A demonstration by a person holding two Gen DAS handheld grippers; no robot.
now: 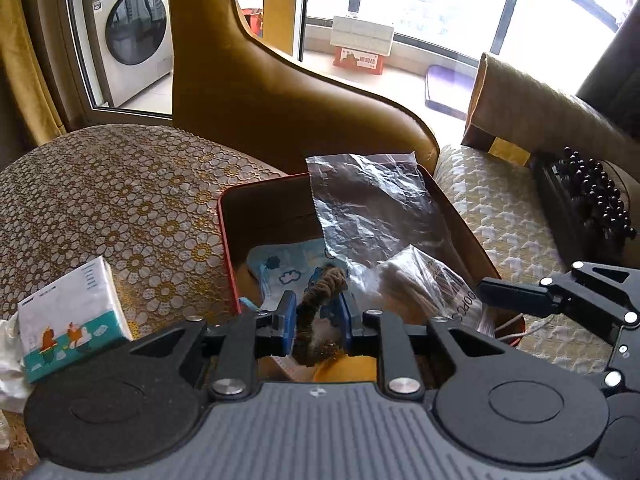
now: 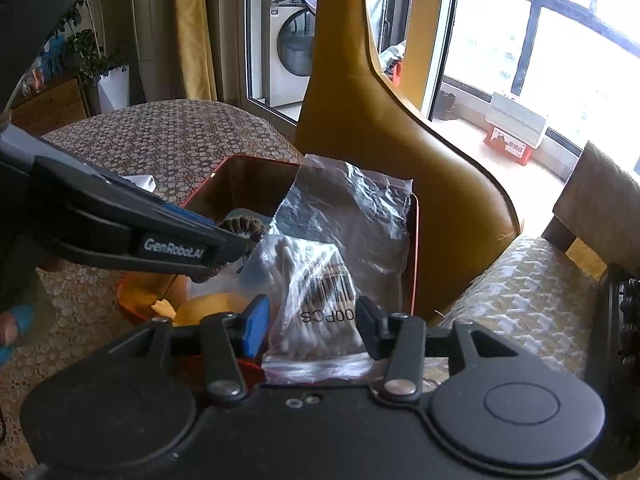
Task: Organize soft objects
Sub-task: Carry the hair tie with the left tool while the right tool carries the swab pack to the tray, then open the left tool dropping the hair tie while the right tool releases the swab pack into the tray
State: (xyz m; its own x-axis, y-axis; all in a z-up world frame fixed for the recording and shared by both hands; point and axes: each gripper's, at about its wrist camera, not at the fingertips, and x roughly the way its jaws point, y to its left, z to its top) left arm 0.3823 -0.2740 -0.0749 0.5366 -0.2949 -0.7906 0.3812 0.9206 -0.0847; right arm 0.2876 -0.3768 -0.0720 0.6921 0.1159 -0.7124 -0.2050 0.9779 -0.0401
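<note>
A red-rimmed box [image 1: 226,240] stands open between the table and the chair. My left gripper [image 1: 316,318] is shut on a brown fuzzy band [image 1: 320,292] and holds it over the box; in the right wrist view that gripper [image 2: 224,258] comes in from the left with the band [image 2: 242,224] at its tip. My right gripper [image 2: 312,330] is open, with a clear bag of cotton swabs [image 2: 316,292] lying between its fingers on the box's near rim. The same bag [image 1: 416,280] shows beside one right finger [image 1: 512,294]. A blue-and-white cloud-print pack [image 1: 288,272] lies inside.
A crinkled clear bag [image 1: 360,200] stands up at the box's far side. A tissue pack [image 1: 68,320] lies on the lace-covered table [image 1: 100,200]. A yellow leather chair back [image 1: 280,92] rises behind. A houndstooth seat [image 1: 500,220] with a black beaded mat [image 1: 592,200] is at the right.
</note>
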